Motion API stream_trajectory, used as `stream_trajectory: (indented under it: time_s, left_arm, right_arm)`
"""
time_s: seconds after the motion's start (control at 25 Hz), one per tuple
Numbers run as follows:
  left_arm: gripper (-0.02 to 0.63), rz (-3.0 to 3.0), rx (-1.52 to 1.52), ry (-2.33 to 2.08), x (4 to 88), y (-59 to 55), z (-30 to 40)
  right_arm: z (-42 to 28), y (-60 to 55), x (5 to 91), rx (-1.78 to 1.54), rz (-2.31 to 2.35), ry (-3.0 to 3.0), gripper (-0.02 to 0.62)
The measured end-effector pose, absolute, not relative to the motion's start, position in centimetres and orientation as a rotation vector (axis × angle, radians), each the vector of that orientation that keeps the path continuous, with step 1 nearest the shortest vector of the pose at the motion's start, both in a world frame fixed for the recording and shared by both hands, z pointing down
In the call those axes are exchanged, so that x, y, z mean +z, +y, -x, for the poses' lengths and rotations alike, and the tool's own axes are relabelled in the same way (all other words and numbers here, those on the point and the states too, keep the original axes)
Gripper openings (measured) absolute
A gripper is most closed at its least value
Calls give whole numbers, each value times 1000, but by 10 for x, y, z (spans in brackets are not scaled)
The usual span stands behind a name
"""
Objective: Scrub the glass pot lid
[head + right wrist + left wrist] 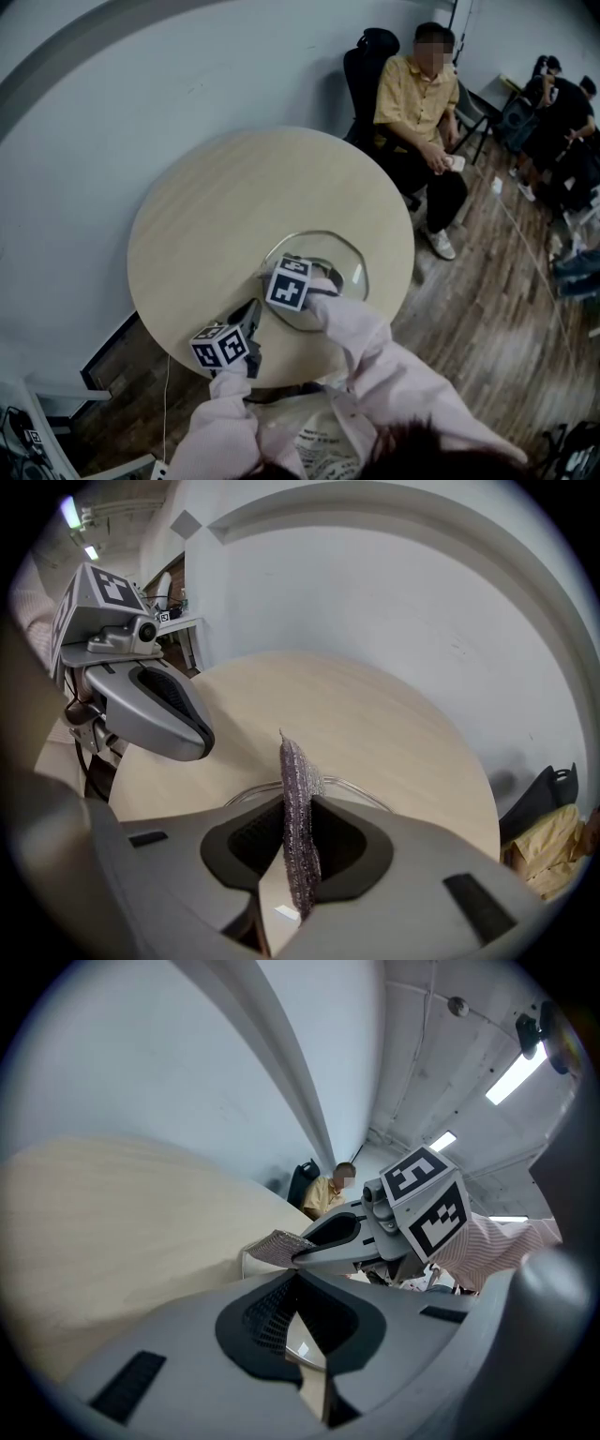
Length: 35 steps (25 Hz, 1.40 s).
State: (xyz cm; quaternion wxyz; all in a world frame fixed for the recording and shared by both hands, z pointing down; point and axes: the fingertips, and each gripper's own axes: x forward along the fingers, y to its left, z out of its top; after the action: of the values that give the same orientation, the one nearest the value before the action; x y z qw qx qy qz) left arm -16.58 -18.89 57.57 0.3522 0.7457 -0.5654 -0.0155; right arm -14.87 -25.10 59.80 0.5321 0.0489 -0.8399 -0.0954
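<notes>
Pinching the scrub pad (292, 771) in the right gripper (298, 810) at the glass pot lid (357, 259), with the left gripper (292, 1283) pressed together empty, looks like scrubbing mostly left

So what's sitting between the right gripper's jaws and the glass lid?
A greyish scrubbing cloth, pinched on edge in those jaws, reaching toward the glass lid; the right gripper view shows it.

**A plain office or meeting room**

Under the right gripper (298, 855) lies a round pale wooden tabletop (216, 216), set close to bare grey-white walls (112, 94). Beyond the gripper and to its right, a person in a yellow shirt (412, 98) sits on a black office chair (361, 66) over a wood-plank floor (487, 281). Other seated people (562, 112) are farther off. Strip lights (511, 1077) run overhead.
</notes>
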Motion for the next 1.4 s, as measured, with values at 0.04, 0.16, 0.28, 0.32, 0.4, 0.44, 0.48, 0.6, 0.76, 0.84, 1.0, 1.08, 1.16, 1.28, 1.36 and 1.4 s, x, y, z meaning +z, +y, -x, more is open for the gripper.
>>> stream_trajectory:
  time_s: [0.04, 0.16, 0.28, 0.32, 0.4, 0.44, 0.48, 0.6, 0.76, 0.84, 1.0, 1.08, 1.16, 1.28, 1.36, 1.4]
  left_arm:
    - [-2, -1927, -40, -1466, 576, -188, 166]
    - [-2, -1920, -42, -1476, 576, -184, 167]
    - [-2, -1912, -43, -1487, 576, -183, 165]
    - [-2, -1909, -43, -1490, 576, -183, 165]
    - [-2, -1905, -45, -1496, 576, -183, 164]
    - [-2, -1903, -47, -1499, 576, -183, 163]
    - [-2, -1901, -49, -1502, 575, -182, 162]
    - [-2, -1887, -52, -1521, 575, -179, 163]
    - [-2, -1870, -56, -1545, 574, -174, 162]
    - [-2, -1865, -57, -1553, 574, -171, 161]
    - [-2, -1863, -57, -1564, 574, -167, 162]
    - [-2, -1861, -58, -1563, 576, -166, 162]
    - [-2, -1861, -59, -1559, 578, -166, 162]
    - [-2, -1874, -57, -1544, 578, -167, 160]
    - [-2, -1879, -57, -1534, 578, -167, 158]
    - [-2, -1878, -57, -1531, 578, -167, 158]
  right_arm:
    - [149, -250, 598, -231, -113, -2004, 87]
    - [148, -245, 597, -237, -100, -2009, 87]
    - [145, -242, 597, -245, -81, -2011, 87]
    - [144, -241, 597, -249, -75, -2013, 87]
    - [143, -240, 597, -257, -65, -2016, 87]
    - [142, -239, 597, -261, -59, -2017, 87]
    - [141, -238, 596, -265, -53, -2017, 87]
    - [139, -233, 597, -278, -34, -2016, 87]
    - [136, -226, 596, -295, -11, -2017, 87]
    - [134, -222, 597, -306, 3, -2014, 87]
    - [133, -218, 599, -331, 18, -2010, 87]
    - [133, -216, 600, -343, 29, -2008, 87]
    - [131, -212, 601, -354, 41, -2007, 87]
    - [128, -207, 602, -367, 58, -2006, 87]
    - [125, -203, 603, -374, 69, -2002, 87]
    - [124, -200, 604, -378, 74, -2001, 87]
